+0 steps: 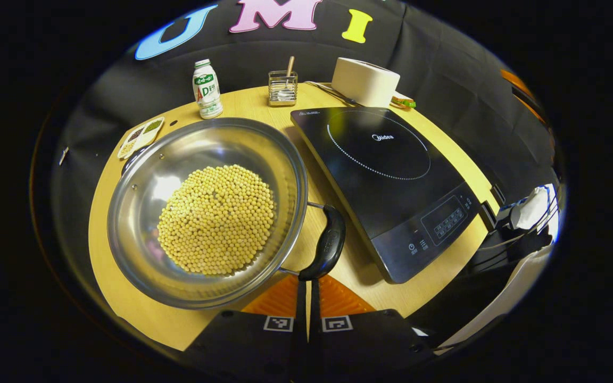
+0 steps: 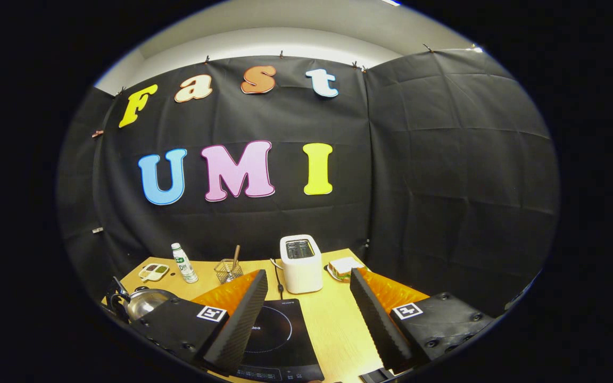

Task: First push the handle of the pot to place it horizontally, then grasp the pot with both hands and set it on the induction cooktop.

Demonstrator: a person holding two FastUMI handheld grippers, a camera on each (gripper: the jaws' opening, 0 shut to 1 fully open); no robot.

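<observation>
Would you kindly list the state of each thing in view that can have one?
pot: on the table, holding beans, beside the cooktop, not on it.
pot handle: just ahead of the left gripper's tips.
induction cooktop: bare.
left gripper: shut, holding nothing.
right gripper: open, empty.
bottle: upright, capped.
toaster: slots empty.

bare table (image 1: 338, 266) lies between pot (image 1: 205, 213) and induction cooktop (image 1: 386, 181); toaster (image 1: 365, 81) stands behind.

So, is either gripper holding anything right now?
No. The left gripper is shut just below the pot handle, gripping nothing; the right gripper is open and empty.
</observation>
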